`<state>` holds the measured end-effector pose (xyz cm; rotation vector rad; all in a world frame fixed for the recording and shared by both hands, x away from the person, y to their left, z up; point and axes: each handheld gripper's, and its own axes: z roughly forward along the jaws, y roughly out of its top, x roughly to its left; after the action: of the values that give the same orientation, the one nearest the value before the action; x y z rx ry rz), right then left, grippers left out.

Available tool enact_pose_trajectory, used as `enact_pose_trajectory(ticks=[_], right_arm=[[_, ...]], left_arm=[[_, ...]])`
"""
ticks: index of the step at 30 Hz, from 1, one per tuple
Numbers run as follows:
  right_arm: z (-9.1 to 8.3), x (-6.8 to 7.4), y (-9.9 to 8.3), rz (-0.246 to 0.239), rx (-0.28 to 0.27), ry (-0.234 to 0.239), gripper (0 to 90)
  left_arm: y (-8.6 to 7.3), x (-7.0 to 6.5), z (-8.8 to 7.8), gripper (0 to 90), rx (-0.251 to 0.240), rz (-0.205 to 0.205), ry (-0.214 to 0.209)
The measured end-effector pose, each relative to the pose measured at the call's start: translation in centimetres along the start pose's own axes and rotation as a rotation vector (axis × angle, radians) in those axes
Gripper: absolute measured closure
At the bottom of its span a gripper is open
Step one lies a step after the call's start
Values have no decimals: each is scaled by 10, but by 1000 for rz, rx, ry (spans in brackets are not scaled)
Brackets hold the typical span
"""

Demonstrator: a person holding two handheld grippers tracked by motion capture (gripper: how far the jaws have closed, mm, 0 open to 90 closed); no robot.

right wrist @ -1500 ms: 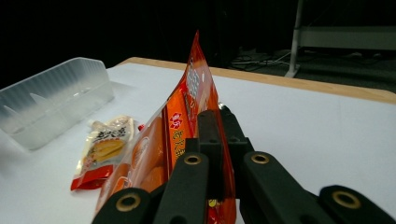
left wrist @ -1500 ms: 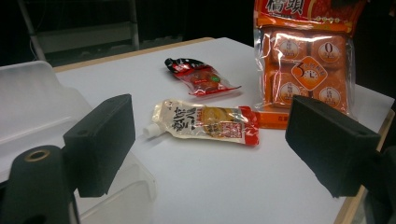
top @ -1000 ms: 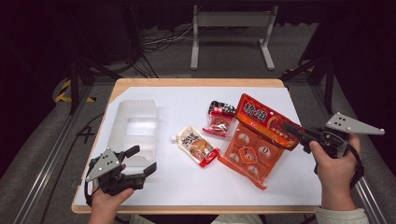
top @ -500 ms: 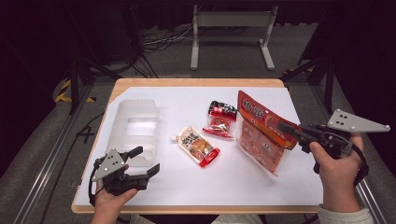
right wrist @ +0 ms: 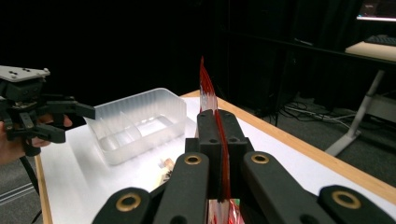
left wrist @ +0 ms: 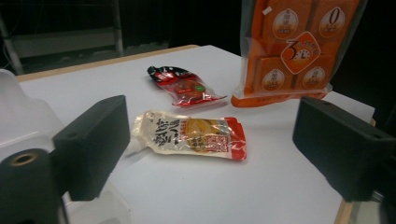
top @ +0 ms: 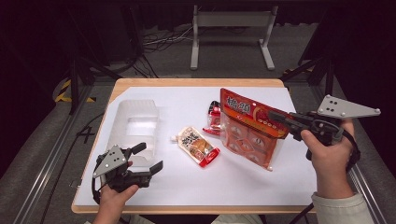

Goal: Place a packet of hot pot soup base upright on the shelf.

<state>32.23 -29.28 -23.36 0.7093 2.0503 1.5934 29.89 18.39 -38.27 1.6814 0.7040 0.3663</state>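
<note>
From the high view we see the right gripper (top: 275, 116) pinching the top edge of the orange snack bag (top: 250, 130), which hangs from the jaws over the right part of the white table (top: 233, 182), its lower edge close to the surface; whether that edge touches the table we cannot tell. The right gripper view adds what the high view cannot: its black fingers (right wrist: 208, 135) are pressed together on the thin red top seam of the bag, seen edge-on, with no gap between pad and film. The left gripper view gives the bag's front instead, with its printed rows of small orange packs behind clear film. In the high view the left gripper (top: 152, 158) sits low at the near left corner of the table, jaws spread wide with nothing between them; they have just been opening further. Its own view confirms this, the two pads (left wrist: 93, 140) standing well apart and framing a flat spouted pouch (left wrist: 189, 135) lying on the table, with a small red sachet (left wrist: 184, 86) beyond it. The clear plastic bin (top: 135, 123) stands at the left of the table, just beyond the left gripper; the right gripper view looks into it from the side and shows its divided compartments holding nothing that we can make out.
</note>
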Motion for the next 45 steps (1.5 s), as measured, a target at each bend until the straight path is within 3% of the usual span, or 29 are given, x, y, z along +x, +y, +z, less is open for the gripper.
enact_pose_trajectory(ticks=[4, 7, 9, 13, 15, 17, 27, 29, 32, 36, 38, 39, 45], right_arm=[[10, 4, 7, -13, -10, 26, 900], [18, 7, 12, -28, -12, 42, 900], [23, 8, 15, -37, -14, 48, 900], [30, 11, 21, -47, -20, 60, 900], [32, 12, 23, -44, -23, 62, 900], [36, 13, 26, -44, -33, 75, 900], [49, 19, 36, -70, -55, 120, 900], [52, 20, 39, -76, -62, 127, 900], [55, 22, 41, -82, -66, 136, 900], [59, 25, 42, -81, -71, 157, 900], [61, 26, 41, -79, -77, 164, 900], [62, 27, 41, -79, -79, 169, 900], [68, 33, 43, -84, -94, 191, 900]], left_arm=[[1, 2, 5, 72, -25, -2, -24], [2, 3, 9, 122, -35, 17, -15], [2, 4, 10, 169, -60, -2, -23], [3, 7, 13, 195, -75, -2, -12], [3, 9, 16, 219, -60, -1, -18], [3, 11, 23, 224, -18, -24, -34], [4, 15, 35, 226, -23, 0, -39], [4, 16, 39, 227, -47, 17, -24], [4, 17, 43, 221, -64, -12, -49], [7, 19, 49, 265, -46, 15, -81], [9, 22, 53, 297, -33, 1, -113], [10, 24, 55, 303, -50, -7, -130], [14, 26, 59, 312, -53, -1, -144]])
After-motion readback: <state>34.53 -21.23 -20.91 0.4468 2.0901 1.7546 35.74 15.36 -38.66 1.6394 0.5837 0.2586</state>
